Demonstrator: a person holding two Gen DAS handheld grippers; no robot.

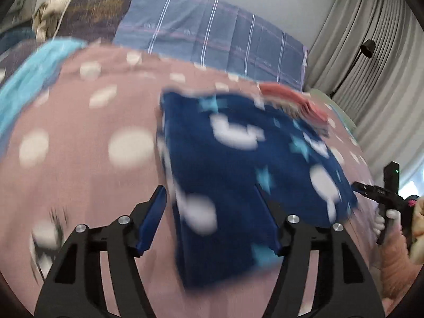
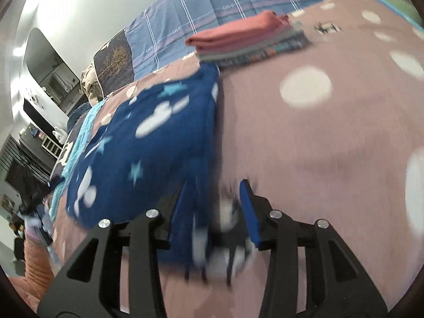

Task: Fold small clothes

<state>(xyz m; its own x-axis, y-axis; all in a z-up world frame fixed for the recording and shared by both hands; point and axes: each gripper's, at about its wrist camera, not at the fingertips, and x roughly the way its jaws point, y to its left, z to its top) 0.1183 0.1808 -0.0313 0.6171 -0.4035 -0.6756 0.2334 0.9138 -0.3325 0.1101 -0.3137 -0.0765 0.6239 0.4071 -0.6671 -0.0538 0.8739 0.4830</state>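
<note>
A dark blue garment with white clouds and light blue stars lies on the pink dotted bedspread. My left gripper is open, its jaws wide apart around the garment's near left edge. In the right wrist view the same garment lies left of centre. My right gripper is open over the garment's near right edge, with cloth between the fingers. The right gripper also shows at the far right of the left wrist view. Both views are blurred.
A stack of folded clothes with a red piece on top sits behind the garment, also in the left wrist view. A light blue cloth lies at the left. Blue striped pillows line the wall. Grey curtains hang at the right.
</note>
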